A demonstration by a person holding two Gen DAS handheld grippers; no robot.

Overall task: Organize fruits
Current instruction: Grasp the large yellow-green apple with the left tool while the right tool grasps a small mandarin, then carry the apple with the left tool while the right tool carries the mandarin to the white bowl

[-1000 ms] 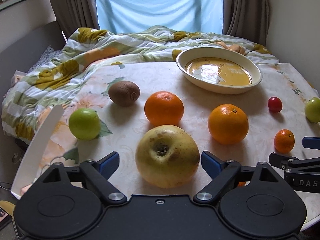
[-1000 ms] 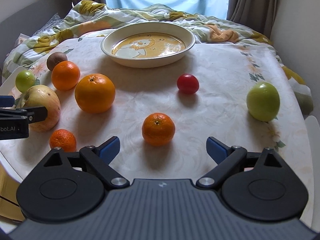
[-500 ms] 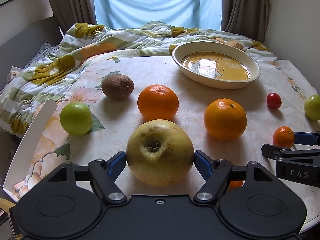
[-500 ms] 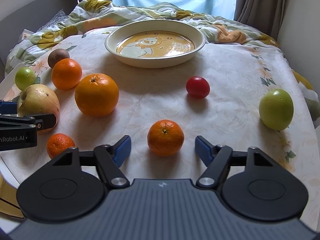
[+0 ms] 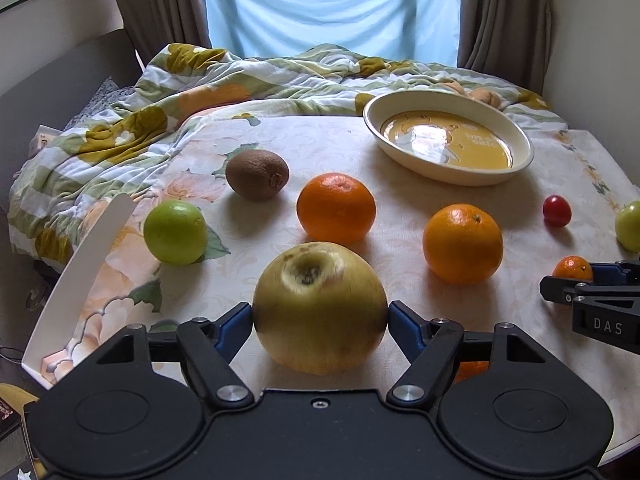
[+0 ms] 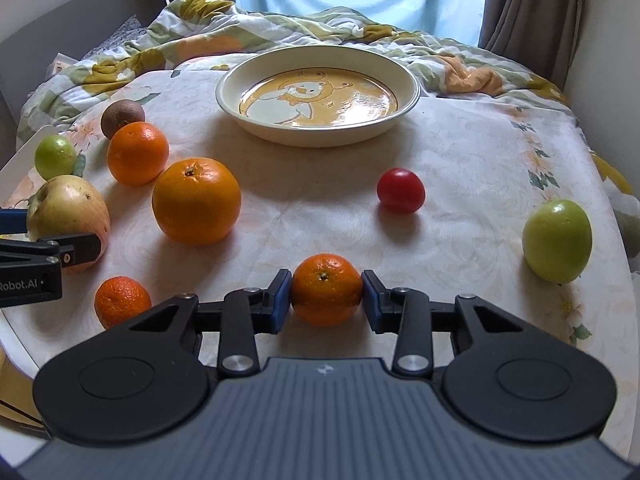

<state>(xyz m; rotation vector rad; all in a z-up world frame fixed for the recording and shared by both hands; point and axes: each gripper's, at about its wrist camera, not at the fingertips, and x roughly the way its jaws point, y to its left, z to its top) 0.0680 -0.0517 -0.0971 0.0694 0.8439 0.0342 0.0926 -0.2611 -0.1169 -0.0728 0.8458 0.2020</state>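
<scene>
- Squarely between the blue pads of the left gripper sat the big yellow apple, its dimpled end tipped up toward the camera; both pads pressed its sides, so the gripper was clamped on it.
- Beyond that apple on the floral tablecloth lay a kiwi, a green apple off to the left, and two oranges, the nearer-left one just behind the apple and the other to its right.
- The right gripper had its jaws closing on a small mandarin, which sat dead centre between the pads, each pad touching a side of it.
- A second mandarin rested on the cloth to the left of that gripper, apart from it.
- Farther out, a cherry tomato lay ahead and slightly right, another green apple near the right edge.
- The cream bowl with a yellow picture inside stood at the far end, holding no fruit.
</scene>
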